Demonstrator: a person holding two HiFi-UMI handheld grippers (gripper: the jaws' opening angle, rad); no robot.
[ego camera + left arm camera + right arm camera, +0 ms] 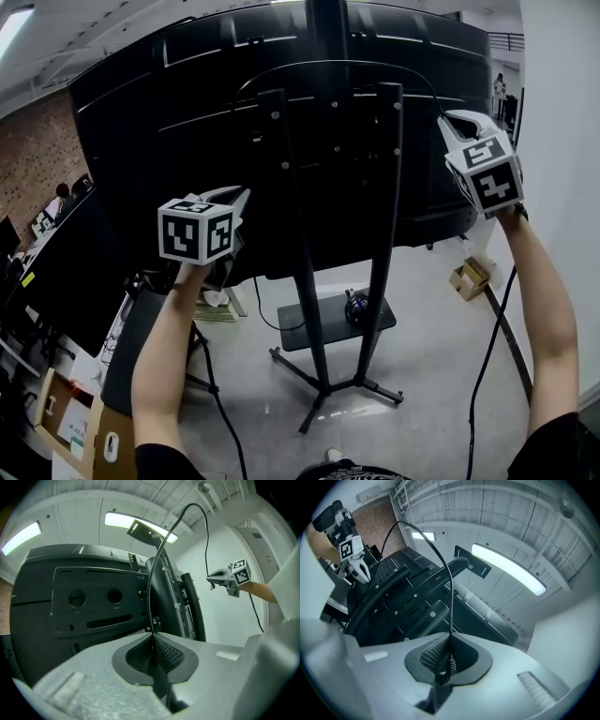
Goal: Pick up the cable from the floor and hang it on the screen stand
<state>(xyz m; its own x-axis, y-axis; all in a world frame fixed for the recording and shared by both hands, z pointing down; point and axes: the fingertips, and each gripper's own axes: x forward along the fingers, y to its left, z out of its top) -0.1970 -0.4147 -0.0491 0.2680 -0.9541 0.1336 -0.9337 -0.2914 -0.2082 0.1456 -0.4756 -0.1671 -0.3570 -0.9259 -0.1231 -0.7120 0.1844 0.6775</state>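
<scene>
A thin black cable (pixel 328 63) arcs over the tops of the two black uprights (pixel 292 206) of the screen stand, behind the big dark screen (pixel 169 122). My left gripper (pixel 234 199) is raised at the left of the stand, shut on one stretch of the cable (pixel 161 559), which rises from its pads (pixel 165 654). At the upper right, my right gripper (pixel 453 122) is shut on the other stretch (pixel 440 559). Each gripper shows in the other's view: the right gripper (pixel 220 578) and the left gripper (pixel 355 566).
The stand's legs (pixel 328 382) spread on the grey floor below me. A black base plate (pixel 309 333) with a dark object lies behind them. A cardboard box (pixel 469 277) sits at the right by a white wall. Desks and monitors (pixel 66 281) crowd the left.
</scene>
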